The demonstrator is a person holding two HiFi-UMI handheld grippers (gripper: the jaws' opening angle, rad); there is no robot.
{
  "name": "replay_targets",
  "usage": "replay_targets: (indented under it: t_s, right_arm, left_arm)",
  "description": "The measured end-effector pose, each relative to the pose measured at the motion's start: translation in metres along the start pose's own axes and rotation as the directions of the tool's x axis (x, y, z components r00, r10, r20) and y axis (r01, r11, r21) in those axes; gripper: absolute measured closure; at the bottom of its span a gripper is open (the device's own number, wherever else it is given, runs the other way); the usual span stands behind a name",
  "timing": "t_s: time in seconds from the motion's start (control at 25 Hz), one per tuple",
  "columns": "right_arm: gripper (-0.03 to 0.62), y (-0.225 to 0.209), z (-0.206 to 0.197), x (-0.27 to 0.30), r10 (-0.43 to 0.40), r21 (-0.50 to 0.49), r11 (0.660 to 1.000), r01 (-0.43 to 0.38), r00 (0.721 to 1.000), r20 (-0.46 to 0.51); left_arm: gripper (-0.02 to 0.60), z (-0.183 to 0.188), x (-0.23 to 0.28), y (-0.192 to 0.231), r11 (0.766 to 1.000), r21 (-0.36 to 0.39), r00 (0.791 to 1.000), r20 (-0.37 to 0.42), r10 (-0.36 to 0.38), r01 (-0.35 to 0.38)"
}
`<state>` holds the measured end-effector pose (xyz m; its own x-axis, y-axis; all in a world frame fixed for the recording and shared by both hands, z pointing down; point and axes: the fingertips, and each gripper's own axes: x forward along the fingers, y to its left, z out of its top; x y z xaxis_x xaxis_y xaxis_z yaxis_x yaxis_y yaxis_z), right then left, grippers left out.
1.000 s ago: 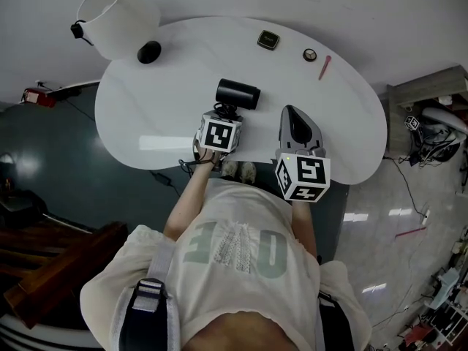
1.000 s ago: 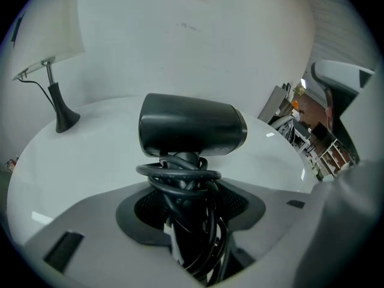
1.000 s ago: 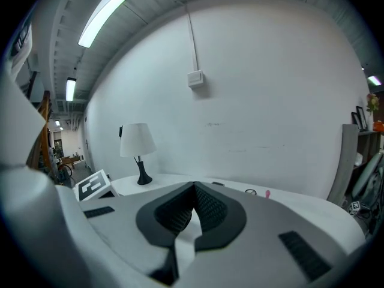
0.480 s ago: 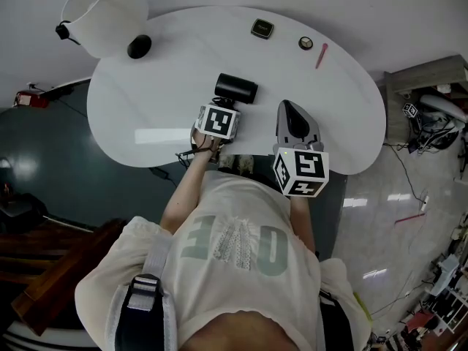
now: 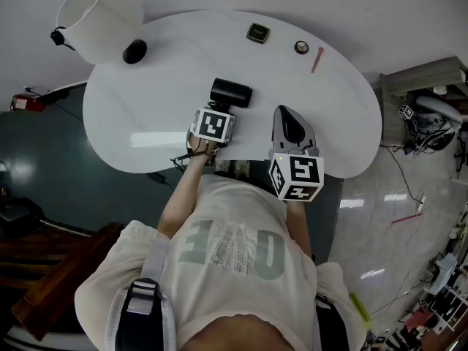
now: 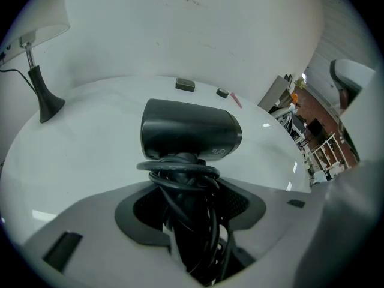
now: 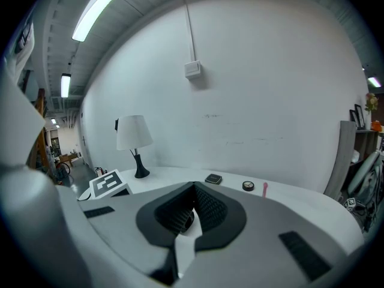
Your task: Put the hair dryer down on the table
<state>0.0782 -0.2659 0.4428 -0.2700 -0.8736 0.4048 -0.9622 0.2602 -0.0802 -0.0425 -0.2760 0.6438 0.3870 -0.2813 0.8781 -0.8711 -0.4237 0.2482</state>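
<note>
A black hair dryer (image 5: 231, 92) with its cord wound round the handle hangs over the white table (image 5: 139, 115), a little in from the front edge. My left gripper (image 5: 221, 108) is shut on the handle. In the left gripper view the dryer's barrel (image 6: 191, 131) lies crosswise just past the jaws, and the corded handle (image 6: 192, 221) fills the gap between them. Whether the barrel touches the tabletop I cannot tell. My right gripper (image 5: 291, 123) hovers to the right of the dryer, jaws together and empty; its own view shows the same closed jaws of the right gripper (image 7: 193, 188).
A white lamp (image 5: 99, 19) with a black base (image 5: 134, 51) stands at the table's far left. Along the far edge lie a small dark square case (image 5: 257, 33), a round item (image 5: 301, 47) and a pink stick (image 5: 316, 59). Clutter sits on the floor at right.
The head view has shifted slightly. Both grippers keep about the same place over the table, and the left one still grips the dryer.
</note>
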Motion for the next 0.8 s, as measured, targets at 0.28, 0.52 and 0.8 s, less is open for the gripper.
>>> replay_targets:
  t_s: [0.28,0.52,0.8]
  right_arm:
    - [0.591,0.006,-0.005,0.005,0.029,-0.006,1.000,-0.029,0.999,-0.014]
    - [0.591,0.011,0.002,0.008,0.055,-0.009,0.998,-0.055,0.998,-0.001]
    - [0.591,0.015,0.047,0.015,0.082,-0.064,0.995,-0.076,0.992,0.100]
  left_arm:
    - [0.287,0.002,0.003,0.003,0.997,0.056,0.999,0.003,0.052,-0.052]
    - [0.239,0.010,-0.016,-0.002,0.999,-0.026,0.997,0.072,0.030,-0.028]
    - [0.239,0.102,-0.115,-0.001,0.992,0.016,0.896,0.431,0.110,-0.129]
